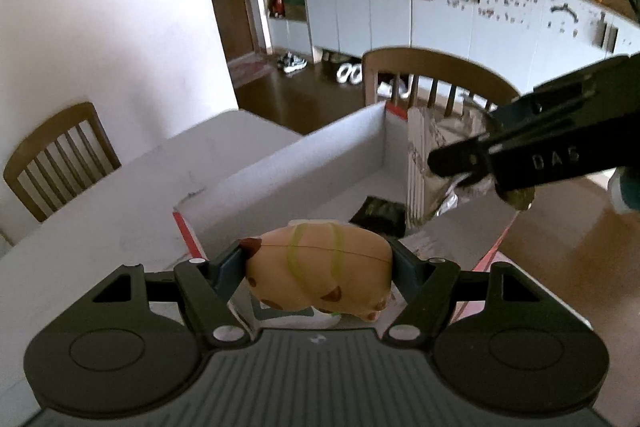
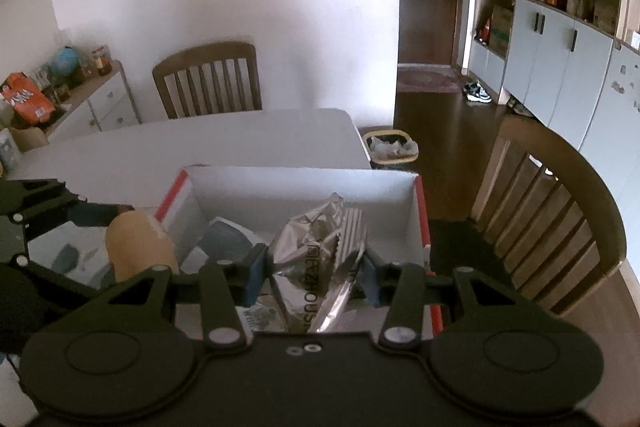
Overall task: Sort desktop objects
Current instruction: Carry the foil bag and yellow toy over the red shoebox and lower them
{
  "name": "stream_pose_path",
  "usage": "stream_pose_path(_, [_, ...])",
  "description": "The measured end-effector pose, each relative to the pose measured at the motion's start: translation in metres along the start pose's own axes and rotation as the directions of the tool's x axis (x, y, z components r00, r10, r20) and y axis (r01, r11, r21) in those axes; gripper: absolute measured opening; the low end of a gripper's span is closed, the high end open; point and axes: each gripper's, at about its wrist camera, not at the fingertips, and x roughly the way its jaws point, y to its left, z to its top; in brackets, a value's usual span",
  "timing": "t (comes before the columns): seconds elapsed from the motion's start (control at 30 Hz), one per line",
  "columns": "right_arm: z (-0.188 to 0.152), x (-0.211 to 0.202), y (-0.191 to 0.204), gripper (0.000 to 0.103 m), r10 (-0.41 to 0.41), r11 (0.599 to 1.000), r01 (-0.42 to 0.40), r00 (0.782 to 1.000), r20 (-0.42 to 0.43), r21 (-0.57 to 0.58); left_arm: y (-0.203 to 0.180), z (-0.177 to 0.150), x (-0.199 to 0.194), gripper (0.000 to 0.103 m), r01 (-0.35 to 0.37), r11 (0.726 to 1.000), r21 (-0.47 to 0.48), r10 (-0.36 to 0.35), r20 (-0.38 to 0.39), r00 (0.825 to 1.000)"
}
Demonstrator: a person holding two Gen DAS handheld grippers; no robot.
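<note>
My left gripper (image 1: pixel 318 267) is shut on a tan toy animal with brown spots and green stripes (image 1: pixel 320 271), held just above the near edge of a white cardboard box with red trim (image 1: pixel 304 163). My right gripper (image 2: pixel 314 277) is shut on a crumpled silver foil wrapper (image 2: pixel 320 251), held over the inside of the same box (image 2: pixel 304 183). In the left wrist view the right gripper (image 1: pixel 468 167) reaches in from the right with the wrapper (image 1: pixel 428 171) hanging over the box. The toy (image 2: pixel 140 247) and left gripper show at the left in the right wrist view.
The box sits on a white table (image 1: pixel 100 227). A dark packet (image 1: pixel 380 215) and a blue-white item (image 2: pixel 228 235) lie inside the box. Wooden chairs stand at the table's far side (image 2: pixel 208 79) and right (image 2: pixel 548 219). A bin (image 2: pixel 390 147) stands on the floor.
</note>
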Motion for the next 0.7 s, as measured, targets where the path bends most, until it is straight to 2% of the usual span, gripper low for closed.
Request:
stream_pose_path(0.27, [0.003,0.035,-0.015,0.047,0.024,1.000,-0.024,0.998,-0.057,-0.004,-0.005,0.006,0.035,0.074,-0.011,1.000,0.013,0.012,-0.047,0.999])
stream_pose_path(0.7, [0.008,0.087,-0.023,0.047,-0.009,1.000,0.006,0.994,-0.110,-0.025,-0.009,0.015,0.076,0.074,-0.009,1.000,-0.009,0.008,-0.134,0.991])
